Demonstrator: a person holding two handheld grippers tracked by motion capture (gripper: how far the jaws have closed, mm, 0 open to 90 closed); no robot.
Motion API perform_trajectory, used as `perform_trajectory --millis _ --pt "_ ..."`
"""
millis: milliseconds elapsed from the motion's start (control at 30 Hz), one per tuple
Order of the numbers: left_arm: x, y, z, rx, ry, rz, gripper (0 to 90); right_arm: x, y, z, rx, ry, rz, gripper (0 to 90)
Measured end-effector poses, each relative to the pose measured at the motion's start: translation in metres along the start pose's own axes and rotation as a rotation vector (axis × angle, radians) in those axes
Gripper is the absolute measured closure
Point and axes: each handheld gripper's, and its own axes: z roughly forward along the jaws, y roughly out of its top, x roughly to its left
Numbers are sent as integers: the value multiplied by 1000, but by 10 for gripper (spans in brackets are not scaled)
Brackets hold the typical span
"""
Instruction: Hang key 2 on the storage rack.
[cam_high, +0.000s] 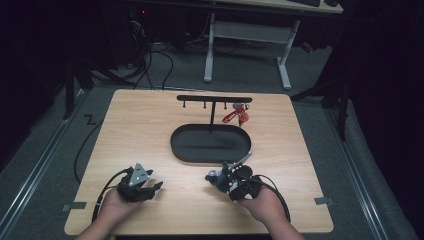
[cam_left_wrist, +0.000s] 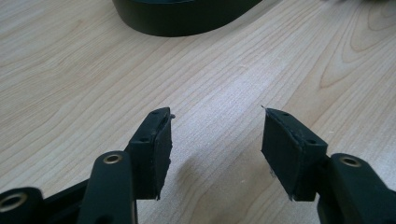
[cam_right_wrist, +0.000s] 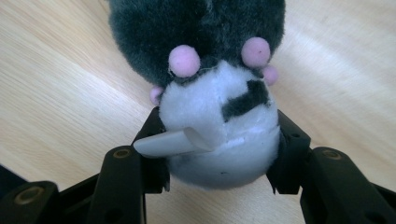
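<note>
From above I see a dark room with grey floor, cables and a white-legged desk (cam_high: 247, 35) behind my pale wood counter (cam_high: 135, 120); a black oval tray (cam_high: 210, 143) with a hook rack (cam_high: 214, 99) stands mid-counter. My left tool (cam_high: 150, 187) rests near the front edge, my right tool (cam_high: 220, 180) just before the tray. The left gripper view shows bare wood grain between parted jaws. In the right gripper view the jaws squeeze a grey-and-white plush toy (cam_right_wrist: 219, 116) over the wood.
</note>
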Motion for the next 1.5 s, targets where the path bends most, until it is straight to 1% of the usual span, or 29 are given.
perform_trajectory --millis 33,100,167,200,300,400,433,533,633,667,933,1033,1133,1200,1233,1267,1400,1433,1500 --pt "0 0 0 -1 0 -1 428 0 2 -5 -4 -3 -4 509" --pt "0 0 0 -4 0 -1 428 -1 5 -15 -26 -5 2 511" --pt "0 0 -1 -4 -1 0 428 -3 9 -25 -36 -10 5 511" --pt "0 0 -1 -3 -2 0 428 -3 11 -29 -38 -12 17 511" --pt "1 0 -1 -5 -2 -2 428 -7 16 -39 -50 -22 16 511" --pt "1 0 -1 -5 -3 -3 428 -9 21 -48 -54 -29 34 510" --pt "1 0 -1 -5 -3 -3 428 -11 23 -50 -61 -24 30 510" --pt "1 0 -1 -5 -3 -4 428 -12 29 -57 -60 -39 37 509" --pt "1 0 -1 -3 -4 -4 428 -15 35 -64 -69 -42 35 508" --pt "1 0 -1 -3 -4 -4 428 -15 37 -66 -68 -39 45 508" --pt "1 0 0 1 -9 -3 427 -21 53 -84 -91 -55 53 509" --pt "1 0 1 -2 -11 -1 427 -24 59 -91 -99 -70 68 509" --pt "1 0 1 -1 -12 -1 427 -29 66 -101 -105 -87 70 509" --pt "1 0 1 -1 -12 -1 427 -30 68 -103 -108 -91 77 509" --pt "1 1 1 -1 -12 -1 427 -32 69 -105 -108 -96 71 509" --pt "1 1 1 -1 -12 -1 427 -32 71 -107 -109 -99 79 509" --pt "1 0 1 1 -11 -1 427 -37 78 -115 -123 -106 84 509" --pt "1 0 1 1 -11 -1 427 -37 81 -117 -119 -111 90 509" --pt "1 0 1 1 -12 -1 427 -38 84 -120 -127 -107 93 509"
